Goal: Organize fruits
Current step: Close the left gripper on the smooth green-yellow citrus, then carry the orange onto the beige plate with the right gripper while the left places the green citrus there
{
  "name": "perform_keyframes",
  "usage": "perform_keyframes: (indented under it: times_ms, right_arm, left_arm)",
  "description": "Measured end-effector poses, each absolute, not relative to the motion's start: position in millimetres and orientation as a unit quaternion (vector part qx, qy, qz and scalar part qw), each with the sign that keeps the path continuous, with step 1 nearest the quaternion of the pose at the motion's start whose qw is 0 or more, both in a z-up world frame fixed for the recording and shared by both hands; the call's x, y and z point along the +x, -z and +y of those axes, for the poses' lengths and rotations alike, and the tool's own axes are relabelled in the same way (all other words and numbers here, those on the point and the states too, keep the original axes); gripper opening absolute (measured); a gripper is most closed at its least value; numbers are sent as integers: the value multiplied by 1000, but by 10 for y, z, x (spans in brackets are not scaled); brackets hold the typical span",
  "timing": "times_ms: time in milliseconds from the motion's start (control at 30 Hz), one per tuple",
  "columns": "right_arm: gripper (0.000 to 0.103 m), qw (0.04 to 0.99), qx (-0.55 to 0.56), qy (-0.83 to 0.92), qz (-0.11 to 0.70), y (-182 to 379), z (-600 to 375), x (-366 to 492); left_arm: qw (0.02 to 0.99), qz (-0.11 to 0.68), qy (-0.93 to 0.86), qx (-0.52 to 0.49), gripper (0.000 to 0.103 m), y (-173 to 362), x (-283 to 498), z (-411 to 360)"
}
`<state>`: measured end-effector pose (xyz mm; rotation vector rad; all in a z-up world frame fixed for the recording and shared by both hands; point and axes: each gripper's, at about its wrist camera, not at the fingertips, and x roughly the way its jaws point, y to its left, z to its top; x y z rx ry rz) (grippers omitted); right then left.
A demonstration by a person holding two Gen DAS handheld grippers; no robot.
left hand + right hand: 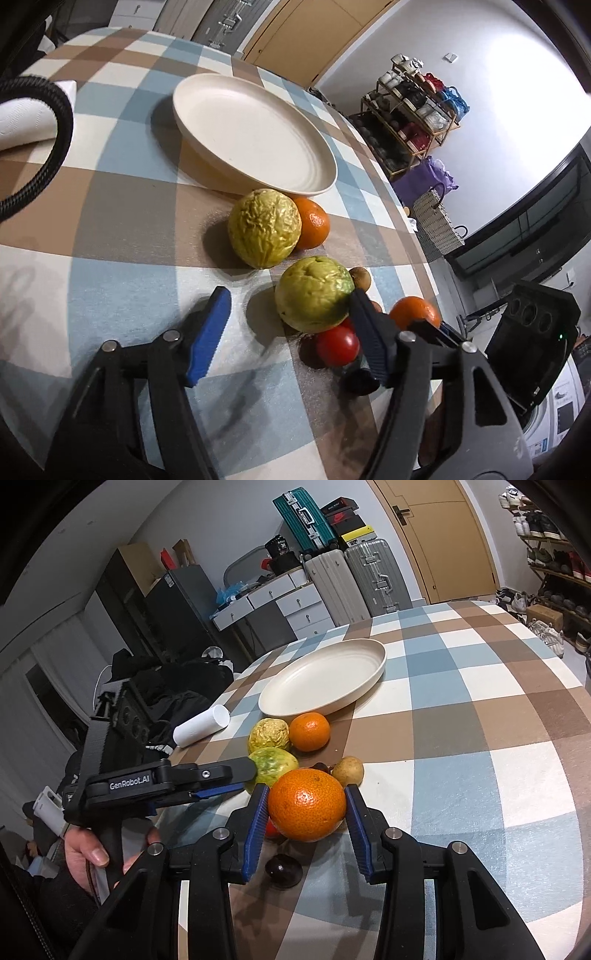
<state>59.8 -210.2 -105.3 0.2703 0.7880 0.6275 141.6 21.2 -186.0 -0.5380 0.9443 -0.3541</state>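
My left gripper (288,332) gapes around the guava (314,294); my right gripper (306,830) brackets the orange (307,804), plate (325,679) at 12 o'clock

A shallow, cream-white oval plate (255,136) lies flat and empty on the checked tablecloth. Just at its near rim sit a wrinkled yellow-green round fruit (264,228) and a small orange mandarin (313,223), touching each other. Nearer lies a smoother green-yellow guava-like fruit (314,294), upright on the cloth. Behind it rests a small brownish-yellow fruit (348,770). A shiny red tomato (338,346) lies against the green fruit's lower side. A larger orange mandarin (306,804) with pitted skin sits beside the tomato. A small, dark, glossy round fruit (283,870) lies nearest of all.
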Motion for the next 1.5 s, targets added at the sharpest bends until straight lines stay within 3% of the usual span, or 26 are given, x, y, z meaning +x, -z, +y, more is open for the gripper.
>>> perform_keyframes:
  times_ms: [400, 500, 833, 1167, 1500]
  right_arm:
    - [42, 864, 140, -308, 372, 1064, -2129, 610]
    - [42, 865, 139, -310, 370, 1064, -2129, 604]
    - [42, 867, 150, -307, 363, 1046, -2169, 611]
    - [42, 872, 157, -318, 338, 743, -2196, 885]
    - [42, 877, 129, -341, 313, 217, -1973, 1721]
  left_arm:
    - [842, 445, 172, -251, 68, 1908, 1693, -68]
    - [836, 454, 177, -254, 47, 1951, 1738, -117]
    - [834, 452, 185, -256, 47, 1918, 1625, -116]
    - [846, 413, 214, -260, 47, 1454, 1630, 35]
    - [866, 395, 192, -240, 47, 962, 2367, 365]
